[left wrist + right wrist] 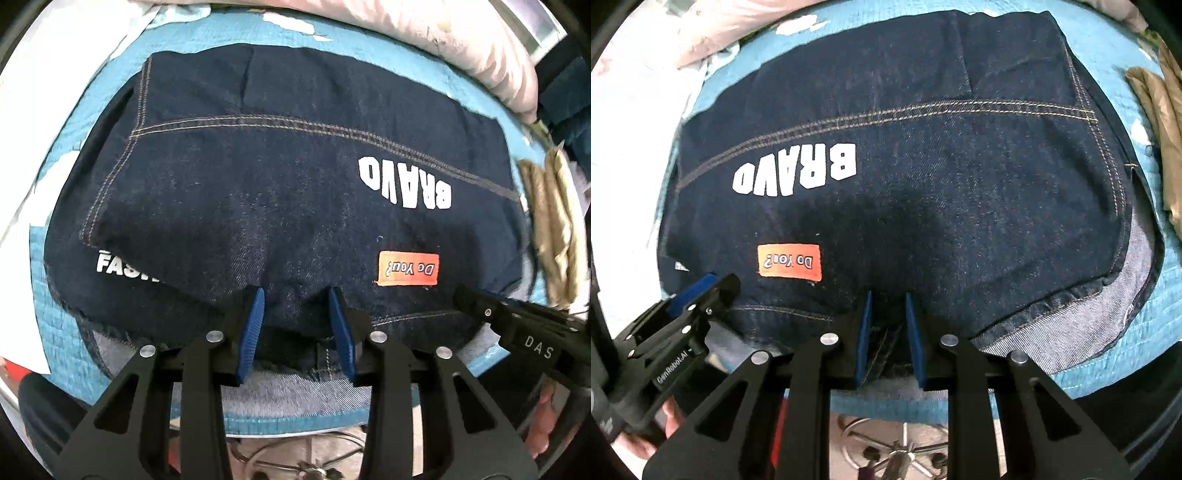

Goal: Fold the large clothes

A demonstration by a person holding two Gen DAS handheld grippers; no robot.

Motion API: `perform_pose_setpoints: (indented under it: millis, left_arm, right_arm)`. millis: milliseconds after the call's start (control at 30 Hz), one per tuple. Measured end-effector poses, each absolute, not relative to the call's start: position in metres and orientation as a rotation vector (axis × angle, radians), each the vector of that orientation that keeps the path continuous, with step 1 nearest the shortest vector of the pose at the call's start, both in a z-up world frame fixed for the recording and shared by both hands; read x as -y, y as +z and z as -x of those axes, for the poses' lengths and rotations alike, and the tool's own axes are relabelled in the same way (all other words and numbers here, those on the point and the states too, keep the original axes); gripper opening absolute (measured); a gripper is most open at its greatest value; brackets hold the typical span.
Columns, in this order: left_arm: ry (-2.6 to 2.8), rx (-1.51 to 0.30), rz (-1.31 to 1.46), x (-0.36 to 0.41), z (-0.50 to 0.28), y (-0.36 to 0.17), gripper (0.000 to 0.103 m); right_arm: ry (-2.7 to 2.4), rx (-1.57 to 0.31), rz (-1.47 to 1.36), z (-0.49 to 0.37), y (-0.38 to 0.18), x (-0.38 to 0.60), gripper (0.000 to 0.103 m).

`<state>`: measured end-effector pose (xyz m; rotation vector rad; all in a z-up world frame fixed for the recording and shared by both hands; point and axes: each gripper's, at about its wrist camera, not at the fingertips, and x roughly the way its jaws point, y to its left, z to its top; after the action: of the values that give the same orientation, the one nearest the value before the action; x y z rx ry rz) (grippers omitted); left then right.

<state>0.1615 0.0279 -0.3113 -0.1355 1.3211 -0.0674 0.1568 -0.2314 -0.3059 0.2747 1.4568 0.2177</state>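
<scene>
Two tools: both on near hem of the dark denim garment (288, 184), lower centre of each frame.
Left tool (295, 299): jaws part-closed, blue pads either side of a pinched ridge of hem; looks gripped, fabric bunched betw. them.
Right tool (888, 304): jaws narrower, nearly together, fold of hem clamped betw. pads.
Cross-view: right tool shows at lower right edge of left-wrist frame; left tool at lower left of right-wrist frame, a hand under it.
Garment position: flat on blue quilted bed cover (55, 295), fills centre of both frames. White "BRAVO" print (798, 168) and orange "Do You?" patch (789, 263) face up, reading upside down.
Done so far: already doubled at least once, judging by layers. Lighter inside-out denim (1071, 325) peeks out at lower right under top layer; side edges roughly squared.
Left to do: prob. one more fold, near hem carried toward top of frame, then smooth. Can't tell exact layer count.
Containers: none in view; nothing holding anything.
Nearby: pink bedding (461, 48) upper right, olive cloth (1160, 122) right edge; chair base below bed edge, bottom centre.
</scene>
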Motion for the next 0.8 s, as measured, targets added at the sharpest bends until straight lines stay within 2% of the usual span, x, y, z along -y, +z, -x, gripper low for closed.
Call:
perform_pose_setpoints:
  millis: [167,233,300,333,433,567,733,800]
  left_arm:
    - [0.016,-1.322,0.133,-0.059,-0.166,-0.310,0.033]
    - [0.004,-1.343,0.183,-0.074,-0.167,-0.326,0.024]
    - [-0.015,-1.317,0.259,-0.087,-0.162,-0.329,0.020]
    - [-0.007,-1.317,0.265,-0.090,-0.160,-0.327,0.014]
    - [0.008,-1.341,0.267,-0.099,-0.158,-0.319,0.009]
    - [0.097,-1.321,0.218,-0.115,-0.158,-0.307,0.009]
    - [0.121,-1.339,0.311,-0.146,-0.161,-0.328,0.013]
    - [0.132,-1.359,0.323,-0.148,-0.161,-0.327,0.013]
  right_arm:
    - [0.128,-1.422,-0.195,-0.166,-0.298,0.255,0.018]
    - [0.080,-1.462,-0.146,-0.173,-0.319,0.267,0.018]
    - [0.126,-1.441,-0.232,-0.175,-0.328,0.281,0.018]
    - [0.138,-1.441,-0.262,-0.177,-0.326,0.286,0.017]
    - [0.099,-1.454,-0.276,-0.183,-0.315,0.300,0.013]
    - [-0.029,-1.420,-0.220,-0.186,-0.309,0.329,0.013]
    - [-0.031,-1.456,-0.467,-0.188,-0.335,0.376,0.011]
    - [-0.047,-1.468,-0.481,-0.189,-0.330,0.376,0.011]
